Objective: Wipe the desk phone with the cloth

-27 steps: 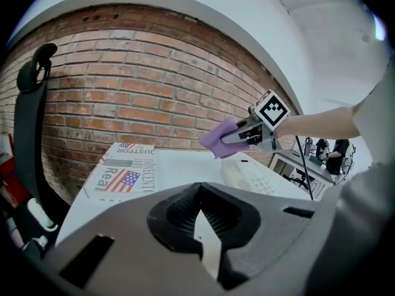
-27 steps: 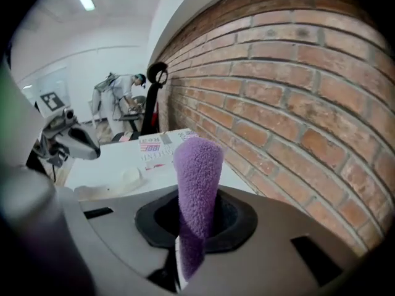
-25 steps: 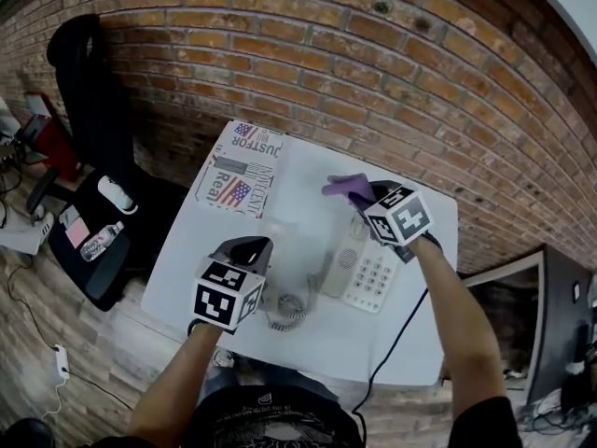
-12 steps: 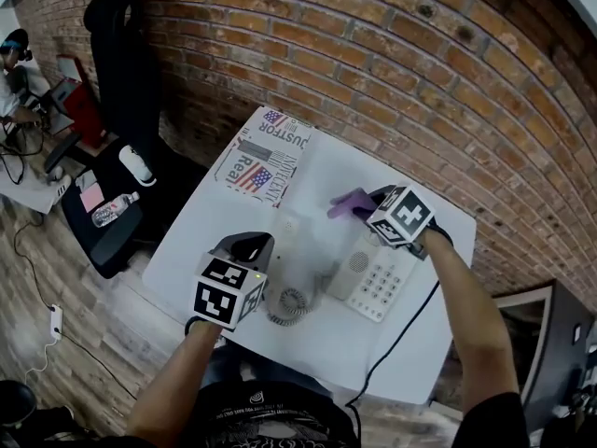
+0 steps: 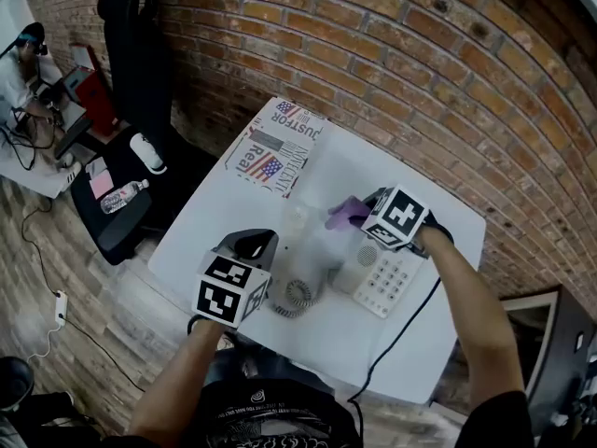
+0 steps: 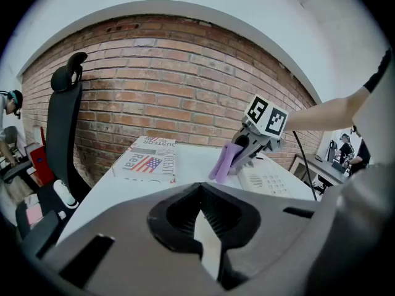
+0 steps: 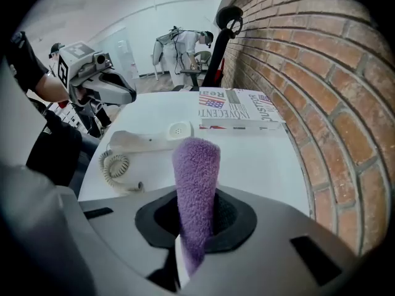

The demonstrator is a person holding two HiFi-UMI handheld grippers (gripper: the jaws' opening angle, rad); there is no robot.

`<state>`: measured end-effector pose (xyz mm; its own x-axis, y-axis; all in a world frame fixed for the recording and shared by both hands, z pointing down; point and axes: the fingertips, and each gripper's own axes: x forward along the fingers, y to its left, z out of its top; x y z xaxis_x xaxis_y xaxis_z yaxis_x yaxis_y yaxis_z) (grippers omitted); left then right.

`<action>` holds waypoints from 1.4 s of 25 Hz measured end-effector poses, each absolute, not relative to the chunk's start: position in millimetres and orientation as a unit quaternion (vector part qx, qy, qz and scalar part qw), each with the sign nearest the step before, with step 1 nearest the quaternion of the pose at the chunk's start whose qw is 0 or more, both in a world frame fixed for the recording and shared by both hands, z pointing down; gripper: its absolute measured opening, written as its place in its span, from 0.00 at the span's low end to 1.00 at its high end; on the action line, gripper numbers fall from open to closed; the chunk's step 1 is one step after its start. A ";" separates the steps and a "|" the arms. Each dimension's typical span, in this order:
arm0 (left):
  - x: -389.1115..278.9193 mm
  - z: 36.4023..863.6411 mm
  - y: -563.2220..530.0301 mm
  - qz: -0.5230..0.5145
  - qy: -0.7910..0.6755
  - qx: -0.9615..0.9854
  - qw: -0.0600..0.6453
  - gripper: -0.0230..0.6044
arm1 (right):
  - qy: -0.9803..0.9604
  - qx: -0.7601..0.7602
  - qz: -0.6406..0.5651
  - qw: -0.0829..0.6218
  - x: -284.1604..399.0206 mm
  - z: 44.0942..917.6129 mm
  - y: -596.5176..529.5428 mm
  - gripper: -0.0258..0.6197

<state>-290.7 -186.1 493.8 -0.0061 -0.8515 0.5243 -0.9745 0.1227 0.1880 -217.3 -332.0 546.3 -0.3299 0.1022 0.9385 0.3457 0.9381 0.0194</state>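
A beige desk phone [image 5: 384,276] sits on the white table [image 5: 233,217], right of centre. Its handset [image 7: 148,139] lies off the base on the table, with the coiled cord [image 5: 297,297] beside it. My right gripper [image 5: 366,211] is shut on a purple cloth [image 7: 196,177] and hovers at the phone's far end [image 6: 266,179]. The cloth [image 5: 347,213] sticks out past the jaws toward the handset [image 5: 308,243]. My left gripper [image 5: 254,243] is shut with nothing in it, near the front edge just left of the cord.
A printed book [image 5: 275,152] with a flag cover lies at the table's far left corner. A brick wall [image 5: 392,73] runs behind the table. A black office chair [image 5: 135,73] stands to the left. The phone's black cable [image 5: 401,329] trails over the front edge.
The head camera has shifted, so the table sits higher and further right. The right gripper with the cloth has dropped slightly closer to the phone. The left gripper has barely moved.
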 end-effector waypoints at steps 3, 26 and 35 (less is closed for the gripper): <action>-288.2 495.7 -181.3 0.116 -0.697 0.655 0.270 0.05 | -0.803 -0.146 -0.104 0.569 -214.1 551.8 -320.6 0.11; -279.5 491.1 -114.6 0.117 -0.663 0.693 0.260 0.05 | -0.816 -0.073 -0.015 0.573 -190.9 568.4 -237.4 0.11; -266.3 492.1 -91.0 0.124 -0.643 0.711 0.255 0.05 | -0.836 -0.023 0.032 0.547 -180.9 569.8 -212.8 0.11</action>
